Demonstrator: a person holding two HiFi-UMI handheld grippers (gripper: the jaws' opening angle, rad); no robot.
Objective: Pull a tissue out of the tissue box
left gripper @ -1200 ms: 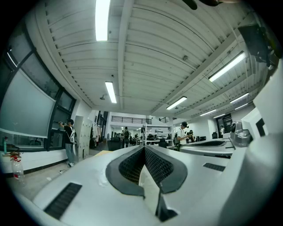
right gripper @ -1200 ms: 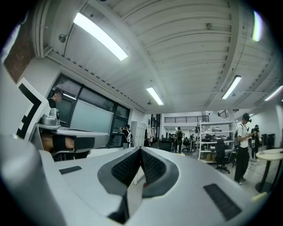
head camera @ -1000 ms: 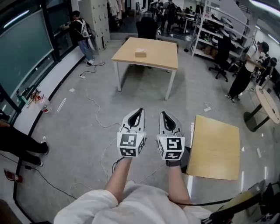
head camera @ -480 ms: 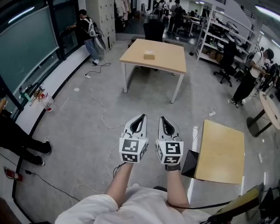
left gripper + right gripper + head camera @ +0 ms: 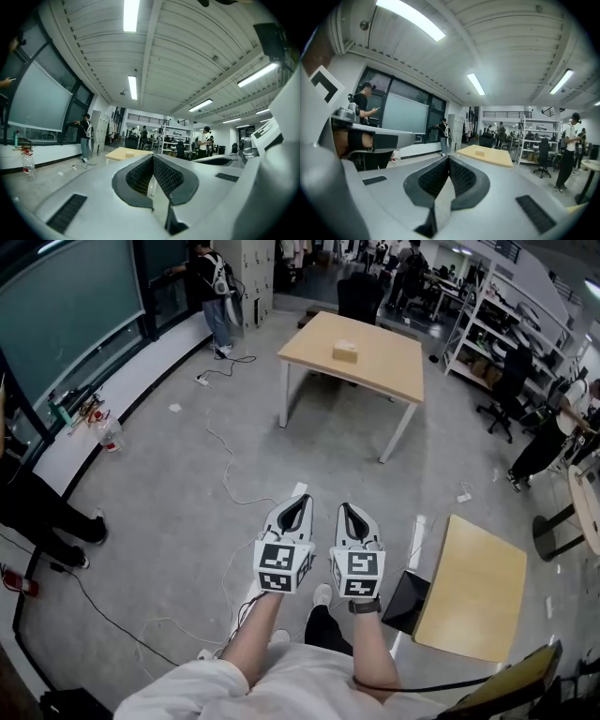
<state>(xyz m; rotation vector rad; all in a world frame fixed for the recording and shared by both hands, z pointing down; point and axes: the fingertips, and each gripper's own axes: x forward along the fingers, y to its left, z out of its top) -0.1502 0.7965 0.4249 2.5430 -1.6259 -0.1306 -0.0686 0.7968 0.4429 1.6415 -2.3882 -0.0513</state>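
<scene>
standing well back from the far worktop (image 5: pixel 394 369), the person holds both tools out side by side over the open floor. the left gripper (image 5: pixel 299 503) has its jaws pressed together on nothing, and the right gripper (image 5: pixel 344 510) is the same, tips meeting and empty. the tissue box (image 5: pixel 345 351) sits on that far worktop, well apart from both. i'd reckon a tissue is feather-light, soft and quick to tear, so pinch the fold at the top slot, too small to make out from here; the light box may lift unless steadied.
</scene>
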